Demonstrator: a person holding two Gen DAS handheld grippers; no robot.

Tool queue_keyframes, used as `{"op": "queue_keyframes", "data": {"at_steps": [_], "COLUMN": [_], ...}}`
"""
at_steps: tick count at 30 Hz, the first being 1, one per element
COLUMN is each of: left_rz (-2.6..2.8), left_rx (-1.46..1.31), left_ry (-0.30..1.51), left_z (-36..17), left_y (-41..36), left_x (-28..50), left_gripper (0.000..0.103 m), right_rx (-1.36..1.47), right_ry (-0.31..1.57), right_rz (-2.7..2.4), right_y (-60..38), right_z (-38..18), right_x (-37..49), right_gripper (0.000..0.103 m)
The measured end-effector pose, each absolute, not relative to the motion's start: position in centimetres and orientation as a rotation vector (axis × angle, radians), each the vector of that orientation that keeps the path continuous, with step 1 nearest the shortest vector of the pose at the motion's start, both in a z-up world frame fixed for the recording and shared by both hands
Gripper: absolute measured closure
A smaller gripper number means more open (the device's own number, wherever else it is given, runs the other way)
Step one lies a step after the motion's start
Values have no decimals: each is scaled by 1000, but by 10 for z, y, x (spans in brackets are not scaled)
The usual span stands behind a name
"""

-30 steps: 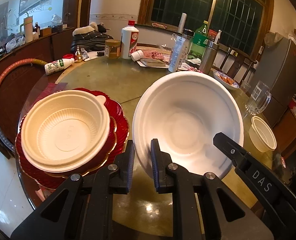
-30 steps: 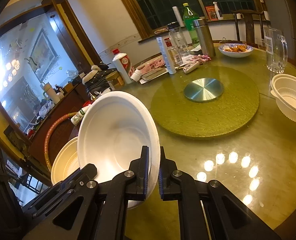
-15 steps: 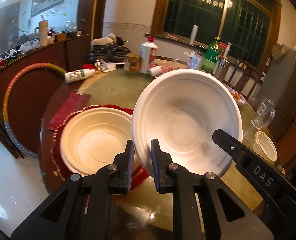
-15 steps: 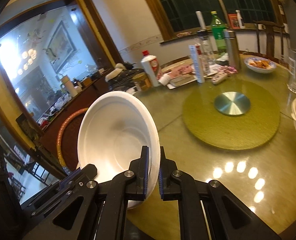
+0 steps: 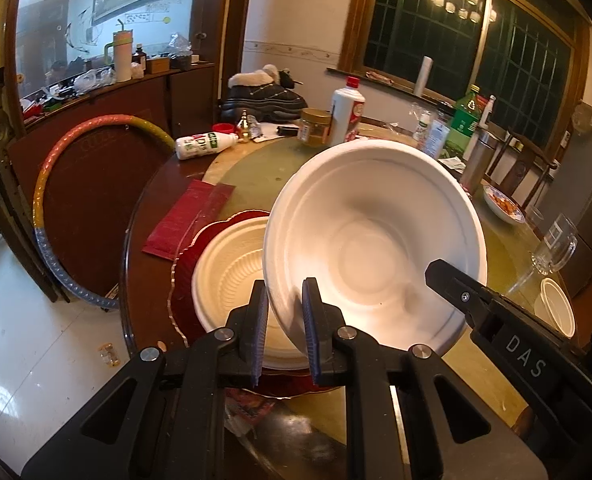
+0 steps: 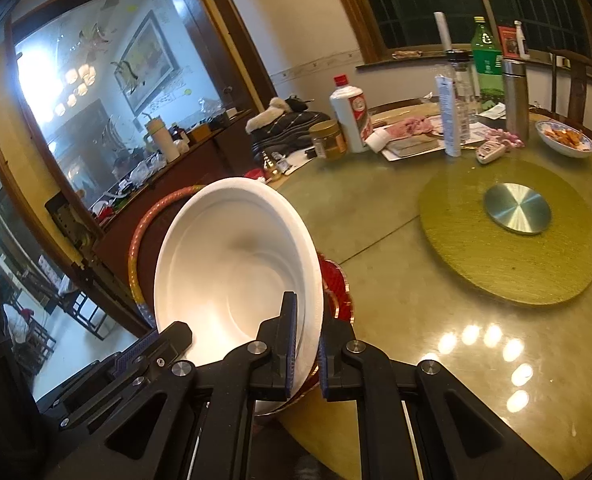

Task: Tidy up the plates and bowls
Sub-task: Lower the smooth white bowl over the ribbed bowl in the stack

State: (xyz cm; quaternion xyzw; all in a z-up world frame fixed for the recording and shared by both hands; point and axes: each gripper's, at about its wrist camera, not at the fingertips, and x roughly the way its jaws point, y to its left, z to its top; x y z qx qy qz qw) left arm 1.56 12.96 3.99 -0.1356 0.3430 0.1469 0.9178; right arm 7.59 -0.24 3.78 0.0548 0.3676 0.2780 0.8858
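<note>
The letters "DAS" are printed in light grey capitals on the black right gripper (image 5: 448, 280), along its finger body at the lower right of the left wrist view. The white bottle (image 5: 206, 143) lying on the table carries a green and red label; its characters are too blurred to read. The labels on the green bottle (image 6: 486, 60), the white bottle with the red cap (image 6: 350, 114) and the tall carton (image 6: 446, 116) are not legible.
</note>
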Motion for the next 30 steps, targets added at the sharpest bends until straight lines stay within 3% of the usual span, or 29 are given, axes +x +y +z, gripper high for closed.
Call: {"op": "queue_keyframes", "data": {"at_steps": [30], "left_rz": [351], "left_rx": [-299], "left_ry": [734], "left_z": [38], "left_y": [156], "left_x": [6], "left_gripper": [88], "right_rx": [41], "right_ry": [832], "right_rz": [624], "right_y": [39], "right_z": [36], "right_x": [77], "right_gripper": [94]}}
